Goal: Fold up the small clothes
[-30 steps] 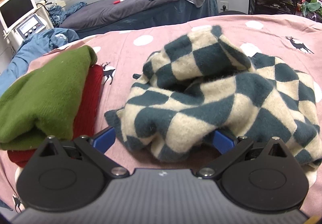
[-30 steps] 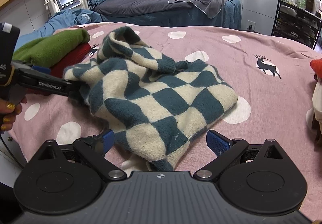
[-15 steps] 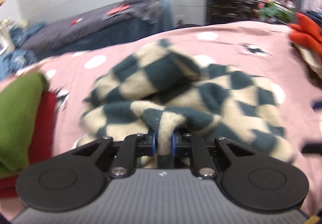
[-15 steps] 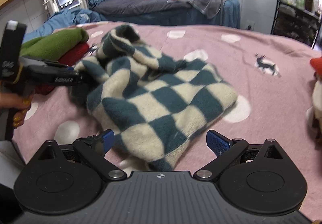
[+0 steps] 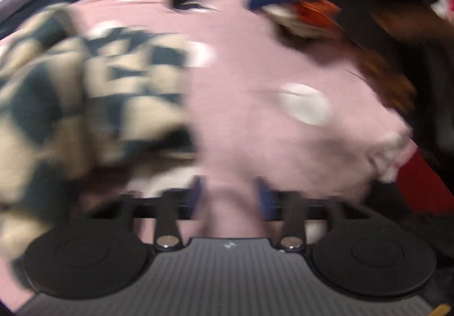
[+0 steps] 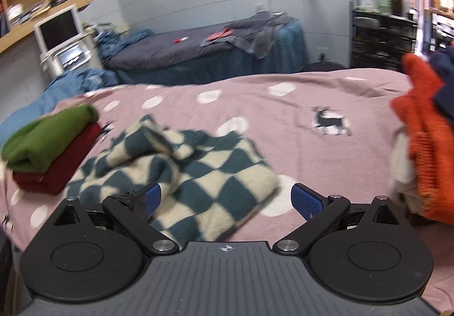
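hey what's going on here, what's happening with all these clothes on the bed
A person with a gripper in each hand is folding small clothes on a pink bedspread. A checkered sweater lies rumpled in the middle. The right gripper hovers open over its near edge, and the left gripper, in a very blurred view, looks open with only bedspread between its fingers. A green and a red garment are already stacked; an unfolded pile waits.

Two gripper-mounted fisheyes over a pink polka-dot bedspread (image 6: 283, 123)

The right wrist view looks across it towards the grey wall; the blurred left wrist view looks low and close. Both share the teal-and-cream checked knit sweater (image 6: 198, 174) (image 5: 85, 94).
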Action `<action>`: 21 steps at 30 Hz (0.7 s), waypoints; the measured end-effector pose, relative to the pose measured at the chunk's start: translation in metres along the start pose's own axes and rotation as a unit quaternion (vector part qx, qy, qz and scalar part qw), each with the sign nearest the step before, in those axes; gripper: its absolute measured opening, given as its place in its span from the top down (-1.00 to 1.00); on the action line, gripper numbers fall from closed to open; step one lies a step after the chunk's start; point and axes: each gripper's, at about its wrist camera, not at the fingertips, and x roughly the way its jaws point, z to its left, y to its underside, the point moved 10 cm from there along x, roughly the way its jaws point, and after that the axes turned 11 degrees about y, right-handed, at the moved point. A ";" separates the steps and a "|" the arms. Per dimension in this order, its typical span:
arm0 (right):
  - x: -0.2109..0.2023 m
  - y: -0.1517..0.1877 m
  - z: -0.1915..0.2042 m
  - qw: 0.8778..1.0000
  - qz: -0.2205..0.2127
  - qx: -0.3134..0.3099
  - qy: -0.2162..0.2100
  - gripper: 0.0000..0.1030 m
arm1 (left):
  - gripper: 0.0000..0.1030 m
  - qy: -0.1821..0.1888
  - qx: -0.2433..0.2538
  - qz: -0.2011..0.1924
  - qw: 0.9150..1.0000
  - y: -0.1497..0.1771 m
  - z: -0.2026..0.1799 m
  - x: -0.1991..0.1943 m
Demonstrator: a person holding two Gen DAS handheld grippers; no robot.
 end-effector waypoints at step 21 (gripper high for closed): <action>0.044 0.017 0.142 0.986 -0.023 -0.138 -0.089 0.38 | -0.97 -0.221 -0.169 -0.042 0.959 0.006 0.220 -0.144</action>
